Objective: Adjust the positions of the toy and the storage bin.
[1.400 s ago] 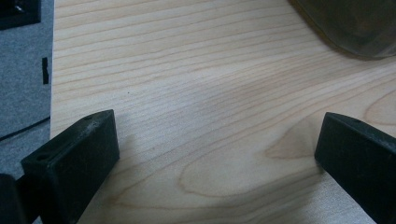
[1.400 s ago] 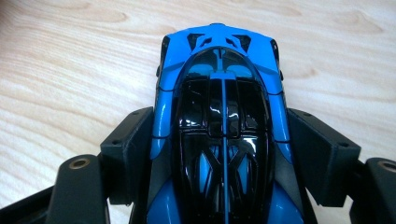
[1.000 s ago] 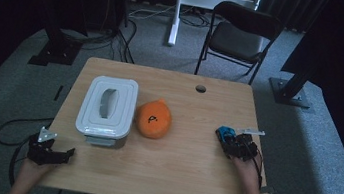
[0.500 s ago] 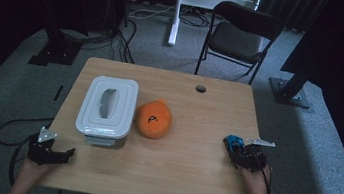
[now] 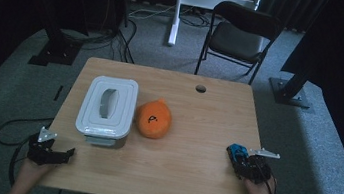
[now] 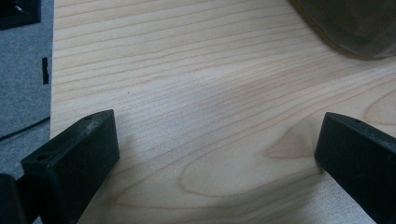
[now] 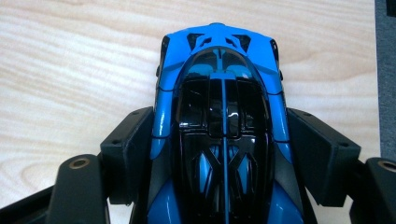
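The left gripper (image 5: 59, 154) rested at the near-left corner of the table (image 5: 196, 125), well to the near side of the white box (image 5: 106, 110), its jaws spread wide over bare wood with nothing between them. Just right of the box sat an orange soft toy (image 5: 154, 119), touching or nearly touching it. Far to the right of the box, near the table's right edge, the right gripper (image 5: 239, 156) clasped a blue toy car (image 7: 219, 126) by its flanks, one jaw pressed against each side.

One blue toy car (image 7: 223, 140), one orange plush (image 5: 154, 119), one lidded white container (image 5: 107, 106), two hand-held grippers.
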{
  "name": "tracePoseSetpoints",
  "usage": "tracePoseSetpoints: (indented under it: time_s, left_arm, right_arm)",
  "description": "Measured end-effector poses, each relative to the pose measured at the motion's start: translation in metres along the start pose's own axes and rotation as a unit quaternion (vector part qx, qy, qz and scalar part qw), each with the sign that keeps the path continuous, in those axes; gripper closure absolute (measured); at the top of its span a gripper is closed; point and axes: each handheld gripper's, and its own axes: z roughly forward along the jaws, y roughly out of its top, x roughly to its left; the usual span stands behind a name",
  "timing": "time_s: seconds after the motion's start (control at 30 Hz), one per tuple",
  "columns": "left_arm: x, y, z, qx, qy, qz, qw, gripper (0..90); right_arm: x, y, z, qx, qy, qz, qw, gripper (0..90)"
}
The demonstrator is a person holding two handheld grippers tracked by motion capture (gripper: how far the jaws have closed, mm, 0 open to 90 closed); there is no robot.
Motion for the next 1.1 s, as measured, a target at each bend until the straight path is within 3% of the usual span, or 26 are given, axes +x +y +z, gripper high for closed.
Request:
tracePoseSetpoints:
  time_s: [0.33, 0.7, 0.77, 0.83, 0.9, 1.1]
  left_arm:
    - [0.000, 0.000, 0.000, 0.000, 0.000, 0.000, 1.0000, 0.1]
    - [0.000, 0.000, 0.000, 0.000, 0.000, 0.000, 1.0000, 0.1]
    - [0.000, 0.000, 0.000, 0.000, 0.000, 0.000, 1.0000, 0.1]
    - [0.000, 0.000, 0.000, 0.000, 0.000, 0.000, 1.0000, 0.1]
    - [0.000, 0.000, 0.000, 0.000, 0.000, 0.000, 1.0000, 0.1]
    - [0.000, 0.000, 0.000, 0.000, 0.000, 0.000, 1.0000, 0.1]
  right_arm:
    - [0.004, -0.008, 0.007, 0.000, -0.012, 0.007, 0.9999, 26.7]
    - [0.009, -0.012, 0.001, 0.011, -0.023, 0.030, 0.9992, 26.5]
    - [0.009, -0.012, 0.000, 0.013, -0.017, 0.040, 0.9990, 26.2]
    - [0.007, -0.011, 0.000, 0.014, -0.012, 0.033, 0.9993, 26.1]
    - [0.004, -0.009, -0.002, 0.006, -0.001, 0.038, 0.9993, 25.6]
    - [0.002, 0.006, -0.004, -0.014, -0.012, 0.033, 0.9993, 19.9]
